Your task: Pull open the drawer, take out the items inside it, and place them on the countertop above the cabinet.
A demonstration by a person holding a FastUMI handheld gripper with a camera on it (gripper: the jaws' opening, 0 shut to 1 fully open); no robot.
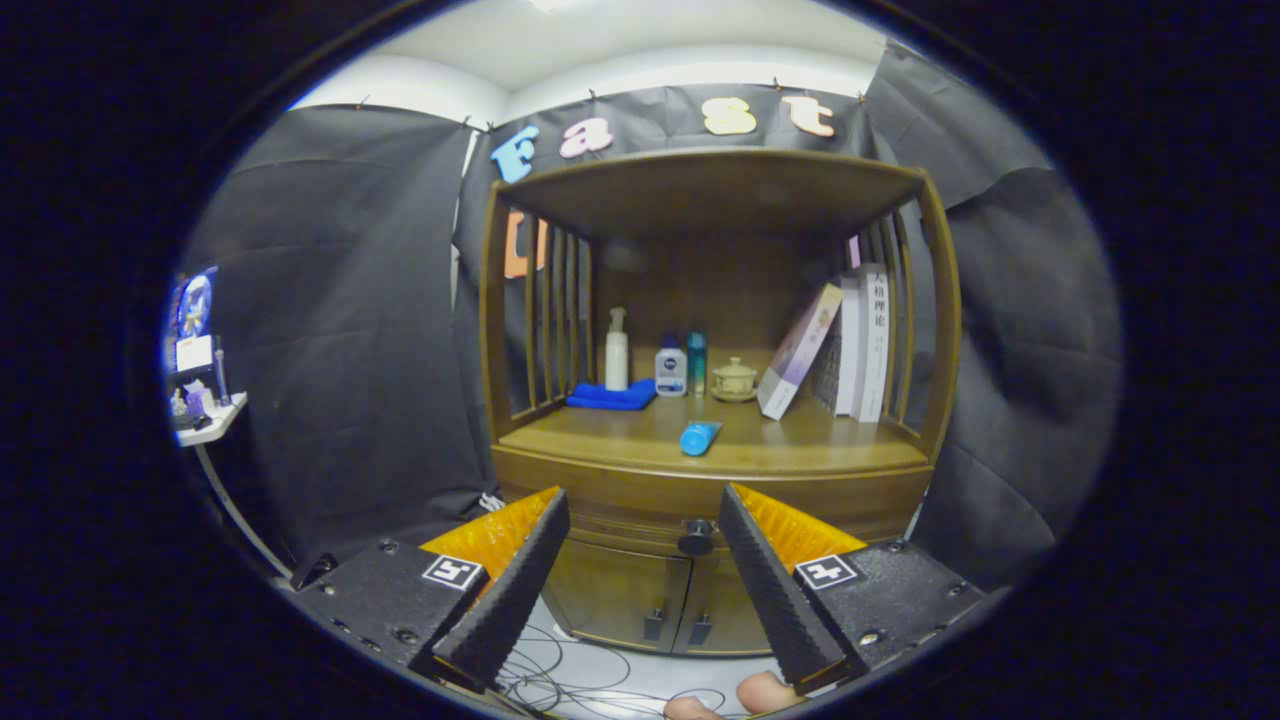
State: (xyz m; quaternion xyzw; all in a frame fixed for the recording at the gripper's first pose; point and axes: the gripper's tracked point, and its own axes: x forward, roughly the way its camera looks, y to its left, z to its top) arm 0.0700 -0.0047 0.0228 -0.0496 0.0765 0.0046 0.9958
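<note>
The gripper (640, 520) sat at the bottom centre of the frame, its two fingers (510, 590) spread wide apart and holding nothing. Each finger rose from a lower corner and slanted inward, the tips reaching about two thirds of the way down the picture. At the very bottom, right of centre, fingertips of the person's hand (745, 697) peeked out beneath the right finger
</note>
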